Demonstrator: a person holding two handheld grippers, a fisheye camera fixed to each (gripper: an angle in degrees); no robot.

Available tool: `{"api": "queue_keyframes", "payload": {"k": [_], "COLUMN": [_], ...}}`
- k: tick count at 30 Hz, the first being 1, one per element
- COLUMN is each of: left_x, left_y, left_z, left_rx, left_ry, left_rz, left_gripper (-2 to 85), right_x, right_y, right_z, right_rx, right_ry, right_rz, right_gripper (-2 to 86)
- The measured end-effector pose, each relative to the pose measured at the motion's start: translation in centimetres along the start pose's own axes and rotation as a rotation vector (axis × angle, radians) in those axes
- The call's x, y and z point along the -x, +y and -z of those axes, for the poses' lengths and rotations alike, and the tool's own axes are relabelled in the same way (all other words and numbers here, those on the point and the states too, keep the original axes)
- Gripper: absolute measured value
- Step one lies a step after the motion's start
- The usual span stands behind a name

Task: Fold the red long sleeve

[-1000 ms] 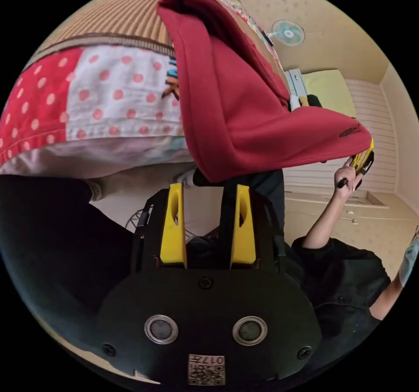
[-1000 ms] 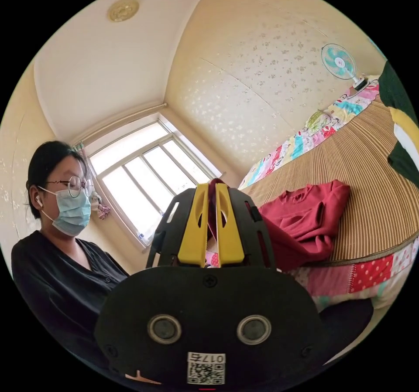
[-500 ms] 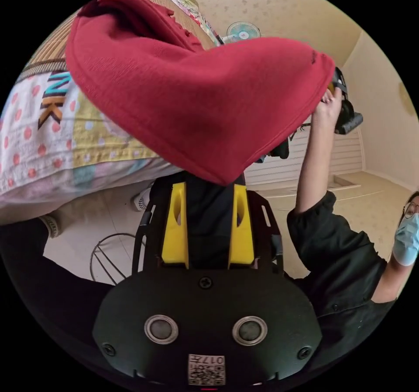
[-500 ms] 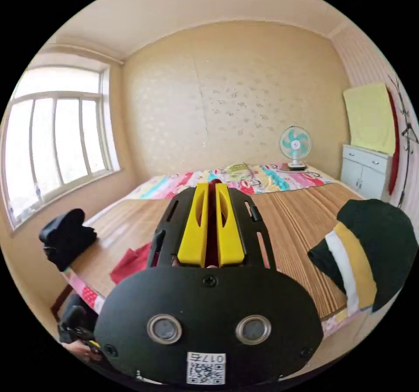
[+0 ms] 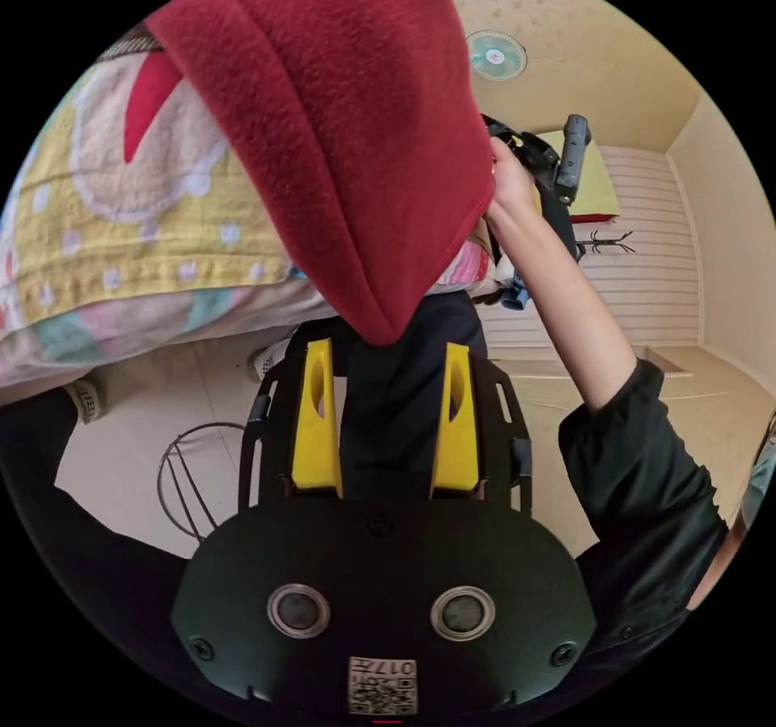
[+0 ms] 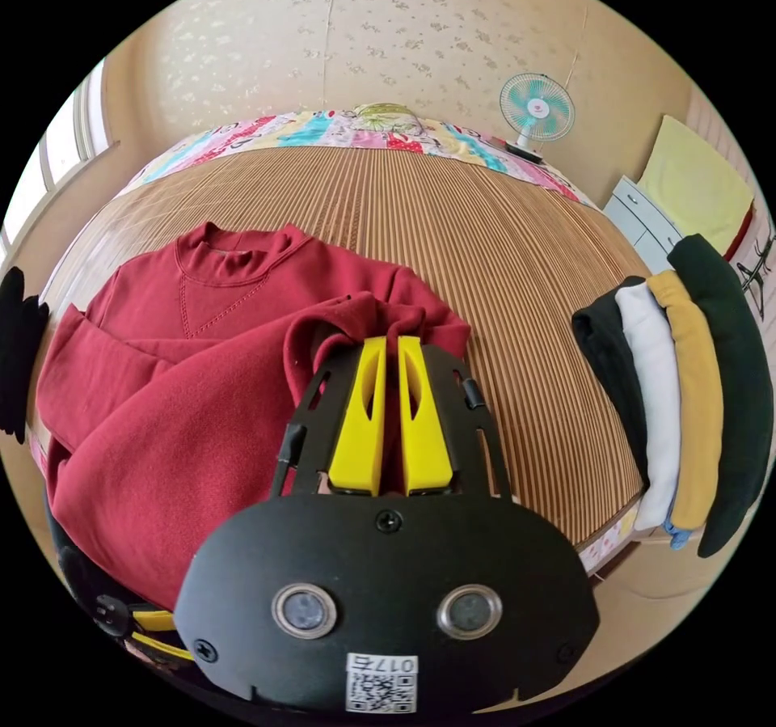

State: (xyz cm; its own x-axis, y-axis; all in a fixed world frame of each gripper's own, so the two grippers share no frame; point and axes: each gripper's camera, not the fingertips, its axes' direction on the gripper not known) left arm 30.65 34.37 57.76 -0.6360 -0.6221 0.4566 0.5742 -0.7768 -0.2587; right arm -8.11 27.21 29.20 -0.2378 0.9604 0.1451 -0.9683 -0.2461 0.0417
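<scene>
Pinching red long sleeve (image 6: 202, 371), right claw (image 6: 390, 347) closed.

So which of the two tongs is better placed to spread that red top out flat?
The right tongs, I'd guess: shut on the red top above the bed mat. The left tongs hang open just under the hanging edge, gripping nothing.

Sweatshirt (image 6: 202, 355) on bed mat (image 6: 485, 226), folded stack (image 6: 687, 387) near mat's edge
</scene>
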Motion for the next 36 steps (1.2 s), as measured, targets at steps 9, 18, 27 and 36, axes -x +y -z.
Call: {"api": "queue_keyframes", "payload": {"k": [9,18,27,36], "left_x": [-1.0,-10.7,-8.5,1.0], "left_y": [1.4,10.3,17.4,13.1], "left_z": [2.0,24.1,40.7,38.9], "left_rx": [0.094,-0.159,-0.467,-0.556], "left_ry": [0.289,0.339,0.453,0.481], "left_rz": [-0.112,-0.708,-0.909,-0.508], "left_gripper": [4.4,4.2,4.4,4.3], "right_x": [-2.5,-10.9,-23.1,-26.8], "right_y": [-0.2,4.7,21.1,25.8], "right_z": [-0.4,11.2,27.5,15.2], "right_rx": [0.013,-0.112,-0.775,-0.536], "right_ry": [-0.086,-0.488,-1.271,-1.199], "right_rz": [-0.039,-0.124,0.278,-0.369], "right_gripper": [3.1,3.1,3.1,2.9]}}
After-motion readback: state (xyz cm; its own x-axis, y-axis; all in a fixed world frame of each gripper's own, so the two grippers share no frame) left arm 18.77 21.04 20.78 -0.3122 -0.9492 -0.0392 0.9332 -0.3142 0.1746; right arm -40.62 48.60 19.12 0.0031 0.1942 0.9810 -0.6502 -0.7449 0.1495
